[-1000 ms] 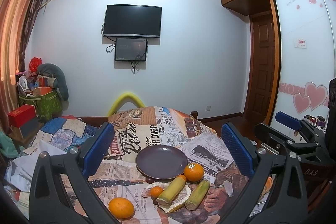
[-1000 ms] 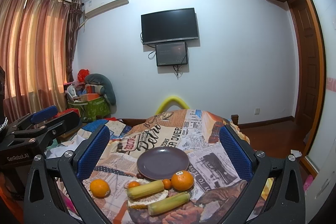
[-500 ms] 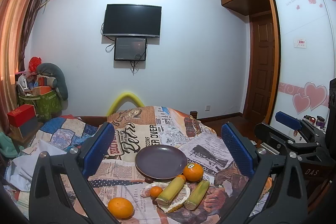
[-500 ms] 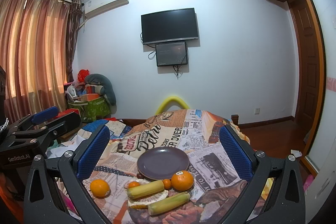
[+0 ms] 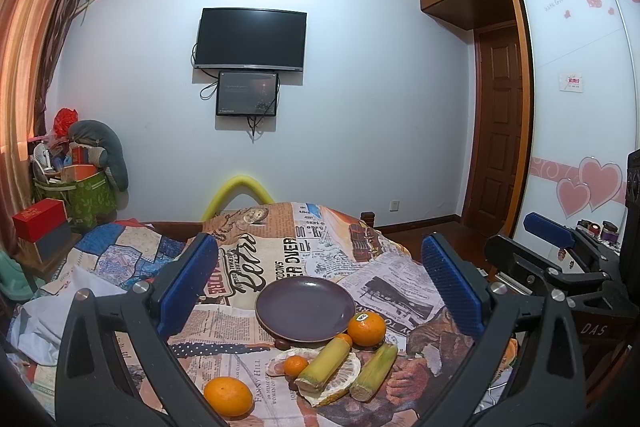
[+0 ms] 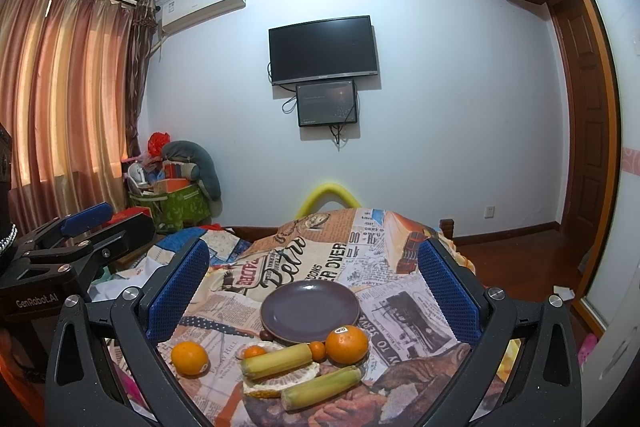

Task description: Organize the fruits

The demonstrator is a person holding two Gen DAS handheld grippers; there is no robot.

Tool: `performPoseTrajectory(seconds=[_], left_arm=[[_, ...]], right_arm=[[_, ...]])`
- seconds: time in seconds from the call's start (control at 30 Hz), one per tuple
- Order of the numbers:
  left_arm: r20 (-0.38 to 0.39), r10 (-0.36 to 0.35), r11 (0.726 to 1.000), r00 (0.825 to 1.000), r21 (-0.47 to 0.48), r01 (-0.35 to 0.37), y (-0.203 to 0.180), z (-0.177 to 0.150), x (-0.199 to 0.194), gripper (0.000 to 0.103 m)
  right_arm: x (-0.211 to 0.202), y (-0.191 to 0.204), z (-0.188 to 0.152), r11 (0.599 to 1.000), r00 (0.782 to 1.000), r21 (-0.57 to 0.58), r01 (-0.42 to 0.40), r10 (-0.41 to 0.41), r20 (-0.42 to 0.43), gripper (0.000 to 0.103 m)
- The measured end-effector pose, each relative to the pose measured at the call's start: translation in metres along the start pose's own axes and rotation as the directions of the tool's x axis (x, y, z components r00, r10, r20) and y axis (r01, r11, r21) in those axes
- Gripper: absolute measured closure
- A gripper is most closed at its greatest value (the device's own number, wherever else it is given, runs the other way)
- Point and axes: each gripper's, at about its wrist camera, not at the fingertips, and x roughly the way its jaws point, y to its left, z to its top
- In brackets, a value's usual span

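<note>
Nothing is picked yet: both the left hand-held gripper [image 5: 320, 283] and right hand-held gripper [image 6: 312, 287] hang spread apart and empty. The plate [image 5: 305, 308] is bare; next, one must close on the near orange [image 5: 228, 396].

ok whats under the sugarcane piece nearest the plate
A pomelo peel lies under the sugarcane piece, on the newspaper-print cloth. The peel's middle is covered by the cane, so anything there cannot be seen.

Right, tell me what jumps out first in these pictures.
A dark plate sits bare in the middle of the newspaper-print cloth. Oranges and two sugarcane pieces lie scattered just in front of it. Both claws, left claw and right claw, hang open above, holding nothing.
</note>
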Motion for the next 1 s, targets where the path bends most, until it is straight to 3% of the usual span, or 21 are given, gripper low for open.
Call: performPoseTrajectory(seconds=[0.6, 0.8, 1.0], left_arm=[[-0.016, 0.013, 1.000, 1.000, 0.004, -0.013, 0.002, -0.004, 0.006, 0.000], [-0.064, 0.022, 1.000, 0.998, 0.003, -0.022, 0.019, -0.013, 0.020, 0.000], [-0.194, 0.042, 0.999, 0.980, -0.020, -0.047, 0.051, -0.040, 0.049, 0.000]], right_arm=[[0.004, -0.001, -0.004, 1.000, 1.000, -0.002, 0.002, -0.002, -0.021, 0.000], [0.022, -0.001, -0.021, 1.000, 0.994, -0.019, 0.011, -0.013, -0.105, 0.000], [0.052, -0.001, -0.055, 0.998, 0.970, -0.054, 0.018, -0.030, -0.242, 0.000]])
